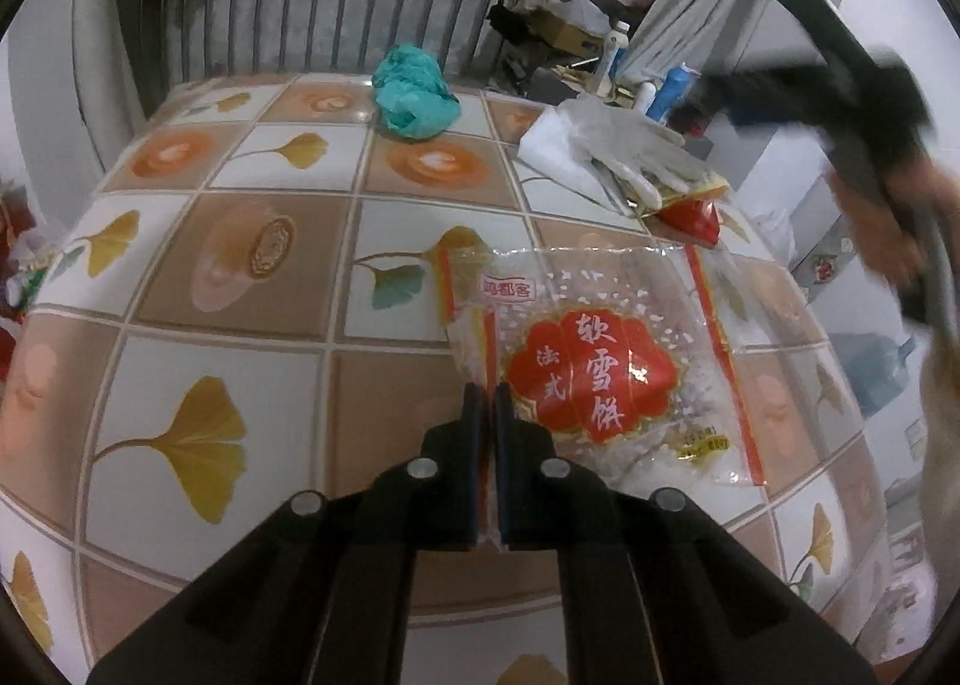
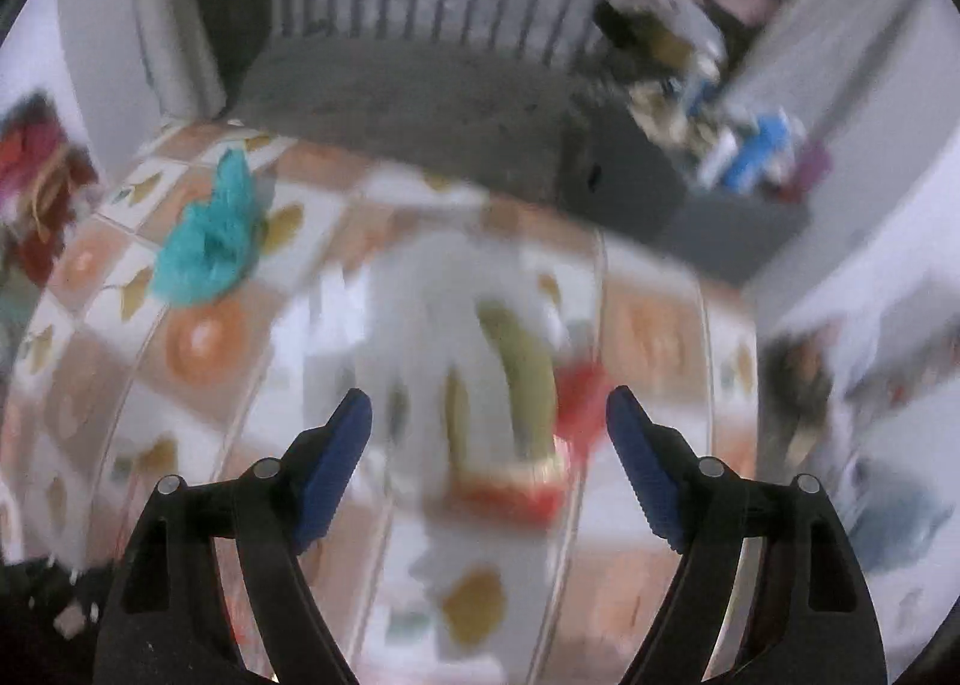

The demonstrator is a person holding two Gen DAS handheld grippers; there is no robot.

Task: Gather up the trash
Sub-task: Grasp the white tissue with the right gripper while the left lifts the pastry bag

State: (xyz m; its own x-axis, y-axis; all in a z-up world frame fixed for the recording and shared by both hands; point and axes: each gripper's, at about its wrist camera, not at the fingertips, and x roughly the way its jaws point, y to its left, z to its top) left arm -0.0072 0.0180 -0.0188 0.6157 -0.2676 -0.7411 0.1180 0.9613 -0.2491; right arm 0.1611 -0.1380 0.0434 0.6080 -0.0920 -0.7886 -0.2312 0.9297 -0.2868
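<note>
The left tool (image 1: 487, 403) is pinched tight on the near left edge of the wrapper (image 1: 600, 361), a clear snack bag with a red label that lies flat on the tiled surface (image 1: 240, 289), in front of the tool and a little to its right. Only a thin strip of film sits between the pads, so the lift should go slowly and straight up, letting the bag peel off the surface without sliding out (crinkly film slips easily). If it starts to slip, a deeper bite further into the bag would be safer.

The left tool points steeply down at the surface, its fingers nearly meeting. The right tool (image 2: 489, 415) stands wide with nothing between its blue pads (image 2: 336, 457), also angled down, and its view is badly blurred. It faces the glove pile (image 1: 624, 157) with the red scrap (image 1: 696, 217) beside it, likely the next pick. The teal wad (image 1: 414, 91) waits at the far edge, well apart from both tools.
</note>
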